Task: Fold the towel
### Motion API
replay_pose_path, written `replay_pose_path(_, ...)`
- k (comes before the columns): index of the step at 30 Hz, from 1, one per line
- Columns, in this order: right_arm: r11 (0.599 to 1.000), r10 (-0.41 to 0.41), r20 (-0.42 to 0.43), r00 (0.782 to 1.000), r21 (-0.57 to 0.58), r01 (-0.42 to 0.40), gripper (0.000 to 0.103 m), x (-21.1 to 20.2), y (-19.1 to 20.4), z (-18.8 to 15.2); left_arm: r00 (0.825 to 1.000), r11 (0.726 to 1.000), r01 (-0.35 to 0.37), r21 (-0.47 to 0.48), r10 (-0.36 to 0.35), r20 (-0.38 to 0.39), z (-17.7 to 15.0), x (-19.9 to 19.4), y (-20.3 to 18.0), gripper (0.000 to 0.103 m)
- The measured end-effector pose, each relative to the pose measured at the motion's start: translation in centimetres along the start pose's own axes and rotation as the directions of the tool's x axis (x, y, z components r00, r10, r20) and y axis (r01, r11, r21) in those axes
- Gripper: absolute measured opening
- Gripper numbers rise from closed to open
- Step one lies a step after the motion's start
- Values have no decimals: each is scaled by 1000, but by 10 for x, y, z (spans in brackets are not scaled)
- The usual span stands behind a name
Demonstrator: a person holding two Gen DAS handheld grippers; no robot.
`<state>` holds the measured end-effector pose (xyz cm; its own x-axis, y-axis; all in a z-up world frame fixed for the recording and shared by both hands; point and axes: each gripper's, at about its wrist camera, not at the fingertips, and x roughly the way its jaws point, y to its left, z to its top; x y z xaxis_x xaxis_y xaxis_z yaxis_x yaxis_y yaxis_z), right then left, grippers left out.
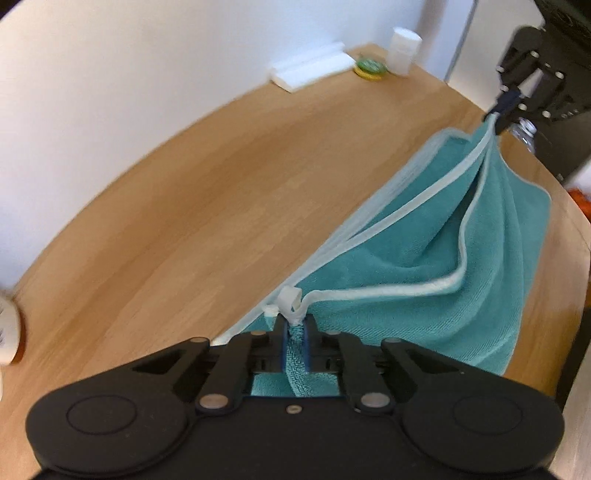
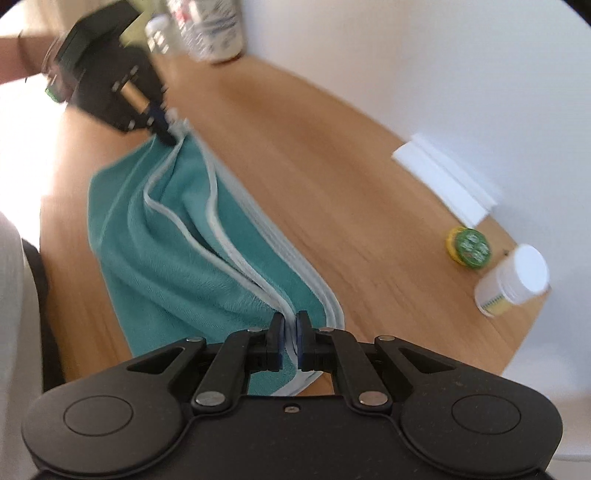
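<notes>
The teal towel (image 1: 424, 266) with pale edging lies doubled along the near edge of the wooden worktop (image 1: 184, 192), its upper layer lifted at both ends so the cloth sags between them. The left claw (image 1: 295, 326) is pinching one corner of the towel, with a white hanging loop (image 1: 290, 299) sticking up just past its tips. The right claw (image 2: 290, 323) is pinching the other corner, its tips pressed on the pale edging. Each claw also shows at the far end of the towel in the other's view, gripping its corner just above the worktop.

Well beyond the towel, against the white wall (image 1: 129, 74), lies a flat white block (image 2: 447, 181). Beside that block sit a small round tin with a green and yellow lid (image 2: 469, 247) and a white capped jar (image 2: 513, 280). Blurred bottles (image 2: 210, 26) stand at the worktop's far end, behind the left claw. A bare forearm (image 2: 14, 59) shows behind that claw too.
</notes>
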<state>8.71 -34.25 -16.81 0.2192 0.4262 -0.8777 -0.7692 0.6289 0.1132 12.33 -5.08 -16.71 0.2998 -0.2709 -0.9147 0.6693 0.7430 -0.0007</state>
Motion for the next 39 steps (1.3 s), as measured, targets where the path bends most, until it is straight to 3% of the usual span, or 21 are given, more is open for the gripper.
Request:
replay_pose_path(5, 998, -26, 70, 997, 61, 22, 6, -28, 26, -16, 991, 994, -65, -92, 75, 115, -24, -49, -11, 7)
replay_pose_path(13, 994, -44, 84, 996, 101, 35, 6, -34, 46, -30, 988, 987, -68, -144, 87, 128, -48, -77, -30, 7)
replay_pose_path(22, 987, -109, -50, 993, 112, 114, 6, 49, -7, 5, 988, 973, -129, -189, 141, 55, -22, -15, 16, 7)
replay_pose_path(26, 985, -123, -93, 988, 112, 134, 6, 73, -16, 13, 986, 968, -168, -185, 167, -19, -14, 7, 27, 8)
replay_pose_path(28, 982, -135, -88, 987, 121, 145, 8, 76, -16, 14, 981, 960, -195, -200, 191, -40, -11, 14, 29, 21)
replay_pose_path(31, 972, -183, -86, 979, 131, 193, 32, 73, -16, 12, 972, 944, -235, -231, 227, -64, -12, 16, 32, 37)
replay_pose_path(35, 948, -270, -73, 960, 153, 278, 32, 50, -15, 8, 967, 928, -253, -273, 244, -66, -15, 2, 39, 37)
replay_pose_path(39, 928, -293, -10, 956, 235, 287, 32, 27, 0, 4, 963, 925, -267, -270, 268, -34, -13, -20, 31, 41)
